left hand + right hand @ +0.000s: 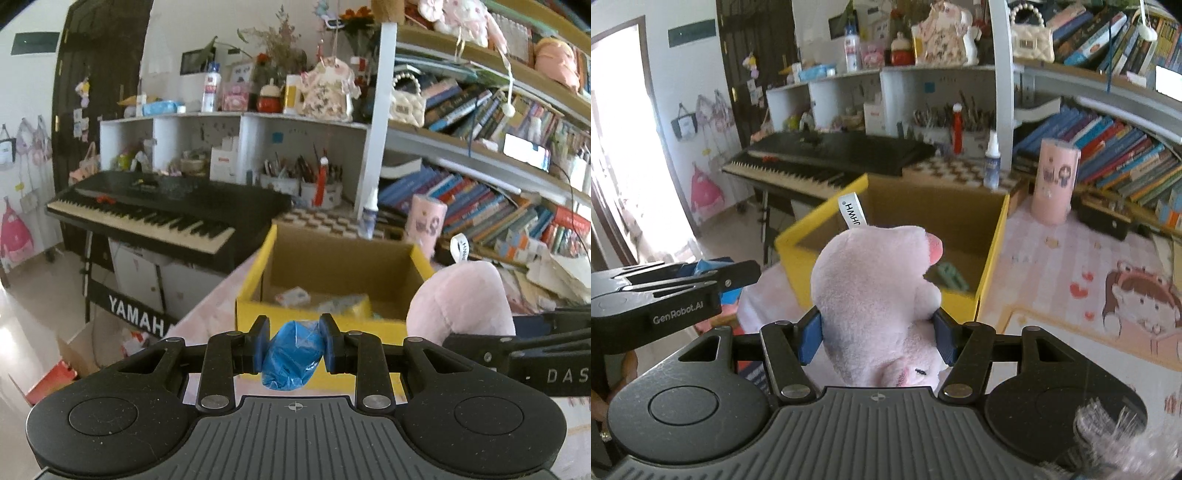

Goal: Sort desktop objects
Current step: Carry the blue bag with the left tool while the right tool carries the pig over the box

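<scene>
blue wrapped object [291,354] and pink plush [875,295] held level before yellow box [314,314].

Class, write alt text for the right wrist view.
The right gripper grips a pink plush toy just short of an open yellow cardboard box on a pink desk mat; the left gripper holds something blue beside it.

Surface [1052,266] under pink cartoon mat. Yellow cardboard box [991,254] sits far left on it; pink cylinder [1056,182] far right; small bottle [991,162] beyond box.
</scene>
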The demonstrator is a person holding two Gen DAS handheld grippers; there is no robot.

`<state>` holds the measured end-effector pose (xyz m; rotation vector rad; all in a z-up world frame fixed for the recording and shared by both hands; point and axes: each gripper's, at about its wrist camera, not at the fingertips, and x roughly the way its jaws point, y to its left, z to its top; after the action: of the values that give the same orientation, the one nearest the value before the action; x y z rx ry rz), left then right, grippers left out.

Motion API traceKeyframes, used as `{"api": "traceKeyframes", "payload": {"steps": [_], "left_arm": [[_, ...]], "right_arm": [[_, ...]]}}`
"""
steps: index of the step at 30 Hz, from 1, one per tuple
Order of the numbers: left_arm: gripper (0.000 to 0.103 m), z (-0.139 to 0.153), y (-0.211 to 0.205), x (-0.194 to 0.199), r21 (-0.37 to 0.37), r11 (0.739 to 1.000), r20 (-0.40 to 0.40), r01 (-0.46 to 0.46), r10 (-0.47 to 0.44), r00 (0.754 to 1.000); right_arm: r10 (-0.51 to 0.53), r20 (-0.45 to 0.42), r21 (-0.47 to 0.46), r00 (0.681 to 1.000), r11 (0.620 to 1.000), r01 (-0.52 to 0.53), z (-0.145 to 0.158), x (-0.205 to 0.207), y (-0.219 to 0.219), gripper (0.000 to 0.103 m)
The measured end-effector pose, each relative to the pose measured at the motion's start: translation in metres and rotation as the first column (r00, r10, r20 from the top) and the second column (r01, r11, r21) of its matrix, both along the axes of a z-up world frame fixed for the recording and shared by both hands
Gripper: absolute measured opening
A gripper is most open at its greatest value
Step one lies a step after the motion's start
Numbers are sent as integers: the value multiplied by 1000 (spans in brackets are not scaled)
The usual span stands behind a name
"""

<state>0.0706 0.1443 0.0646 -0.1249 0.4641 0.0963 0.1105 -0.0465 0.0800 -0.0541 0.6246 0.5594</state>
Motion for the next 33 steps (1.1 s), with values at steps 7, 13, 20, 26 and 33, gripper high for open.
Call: {"api": "traceKeyframes", "payload": {"steps": [7, 13, 20, 26, 33], "left_arm": [[27, 5, 0, 38, 16, 999, 14, -31, 31, 999], [27, 0, -4, 69, 31, 998, -6, -56, 56, 998], [27, -11, -11, 102, 66, 995, -56, -70, 74, 996], [27, -24, -15, 123, 111, 991, -115, -70, 82, 990], [28, -33, -22, 139, 147, 988, -159, -56, 80, 984]], "right_arm": [[15, 40, 12, 999, 1000, -15, 12, 44, 2, 57], [39, 41, 13, 998, 999, -39, 13, 79, 2, 58], [70, 37, -8, 997, 998, -70, 7, 122, 4, 58], [97, 14, -40, 995, 995, -96, -7, 157, 8, 58], [142, 19, -119, 990, 983, -139, -20, 183, 18, 58]]}}
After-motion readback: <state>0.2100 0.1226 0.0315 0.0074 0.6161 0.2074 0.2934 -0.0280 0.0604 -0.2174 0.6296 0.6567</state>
